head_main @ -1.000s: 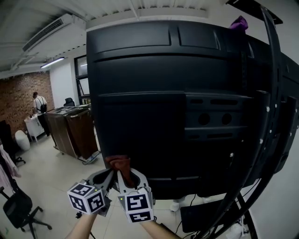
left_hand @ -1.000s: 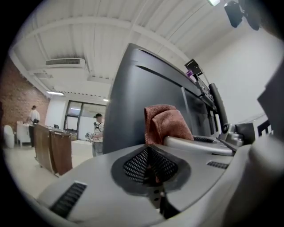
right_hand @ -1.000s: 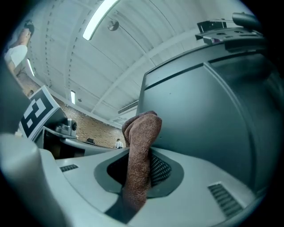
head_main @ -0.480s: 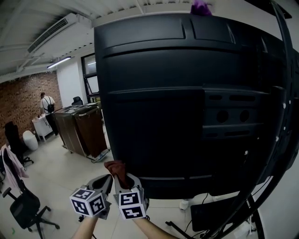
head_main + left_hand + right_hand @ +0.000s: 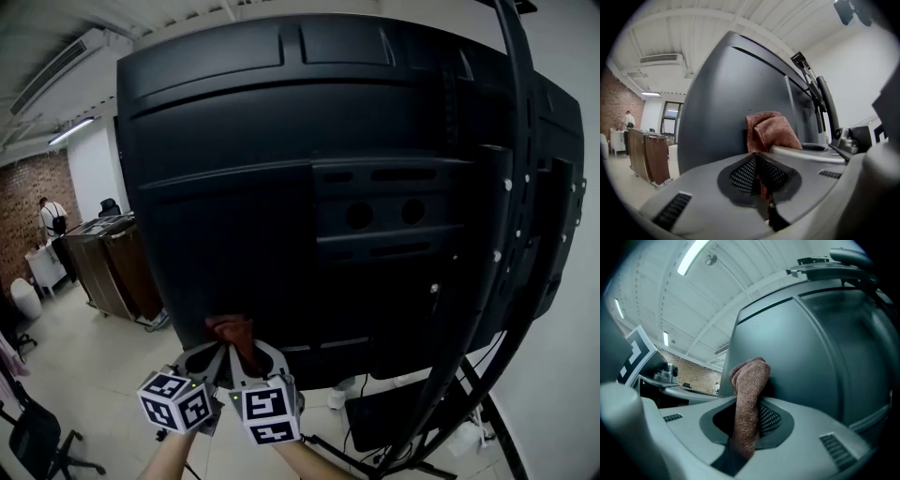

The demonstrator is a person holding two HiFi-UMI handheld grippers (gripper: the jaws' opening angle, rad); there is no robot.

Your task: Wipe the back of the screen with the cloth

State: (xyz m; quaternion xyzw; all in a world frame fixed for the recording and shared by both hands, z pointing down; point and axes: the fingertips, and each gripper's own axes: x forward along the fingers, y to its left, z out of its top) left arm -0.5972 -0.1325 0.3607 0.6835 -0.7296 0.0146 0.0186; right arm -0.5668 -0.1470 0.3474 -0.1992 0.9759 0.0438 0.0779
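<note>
Since half a second ago the large black plastic back of the screen has shifted left in the head view and fills more of it. Both tools remain low at centre.

Head view: the left gripper and right gripper stand side by side, converging on the rust-brown terry cloth. The cloth meets the panel at its lower left corner. A black tubular stand crosses the panel's right side.

Left gripper view: the jaws are closed together, with a thin reddish edge of the cloth caught between the mesh pads. The bunched part rises past them against the panel.

Right gripper view: the jaws are clamped on a thick fold of the cloth, whose rounded top presses on the panel.

Assessment: only the lowest corner appears covered so far, so most of the surface remains. Both clamps should stay firm, so that the fold alone, not the jaw tips, bears on the plastic. Strokes are best run in overlapping bands with light, even pressure. Care is needed at the recessed vents and ridges, and the stand tube should be kept clear.
</note>
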